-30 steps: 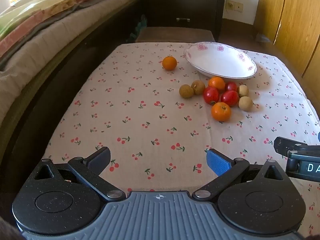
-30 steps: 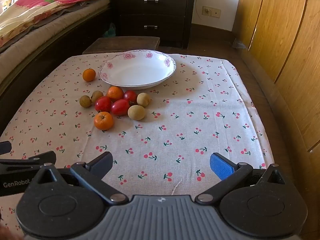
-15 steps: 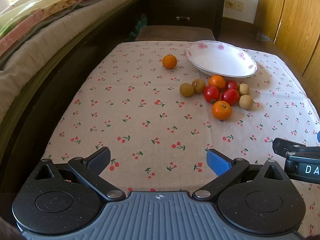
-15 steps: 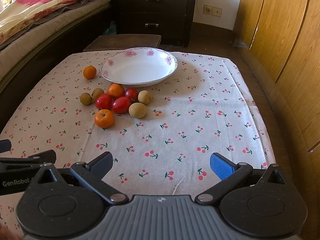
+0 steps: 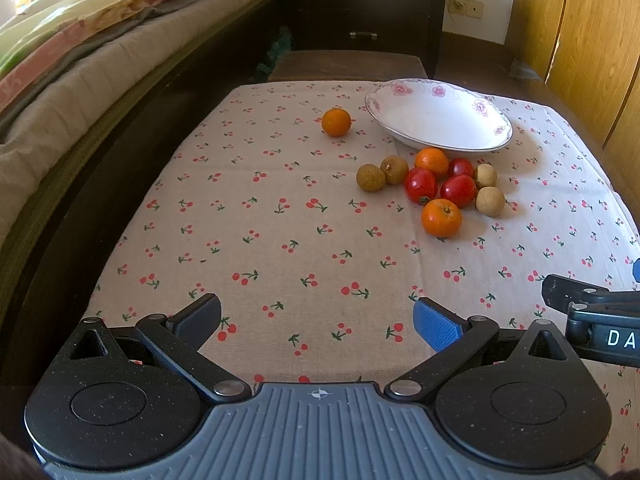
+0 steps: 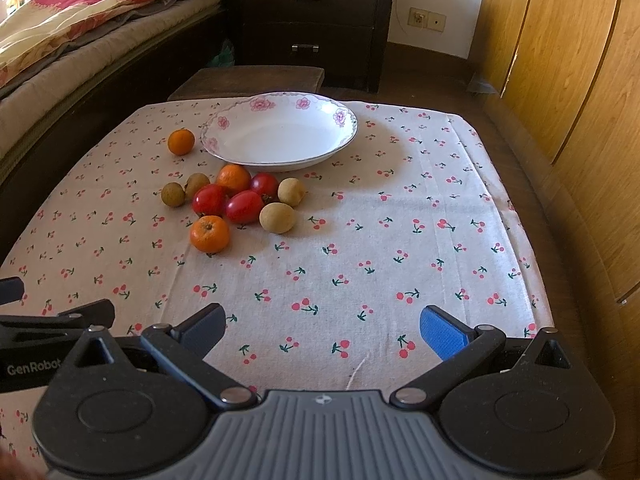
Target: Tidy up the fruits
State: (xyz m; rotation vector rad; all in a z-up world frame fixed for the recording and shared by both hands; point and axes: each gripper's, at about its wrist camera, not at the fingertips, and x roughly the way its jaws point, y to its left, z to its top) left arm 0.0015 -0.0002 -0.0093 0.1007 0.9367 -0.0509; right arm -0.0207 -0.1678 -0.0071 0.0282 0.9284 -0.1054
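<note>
A white flowered bowl point(image 5: 440, 120) point(image 6: 280, 136) stands empty at the far side of the cherry-print tablecloth point(image 5: 280, 220). In front of it lies a cluster of fruit: red tomatoes point(image 5: 420, 185) point(image 6: 244, 207), oranges point(image 5: 441, 217) point(image 6: 209, 233) and brown longans point(image 5: 371, 177) point(image 6: 277, 218). One orange point(image 5: 336, 121) point(image 6: 181, 141) sits apart, left of the bowl. My left gripper point(image 5: 316, 320) is open over the near edge, well short of the fruit. My right gripper point(image 6: 322, 328) is open too, empty, near the front edge.
A bed with bedding point(image 5: 80, 60) runs along the left of the table. A dark dresser point(image 6: 312, 20) and a low stool point(image 6: 248, 82) stand behind it. Wooden wardrobe doors point(image 6: 560, 60) line the right side.
Both grippers have drifted slightly back or upward; the fruit and bowl appear a little farther away. Nothing on the table has moved.
</note>
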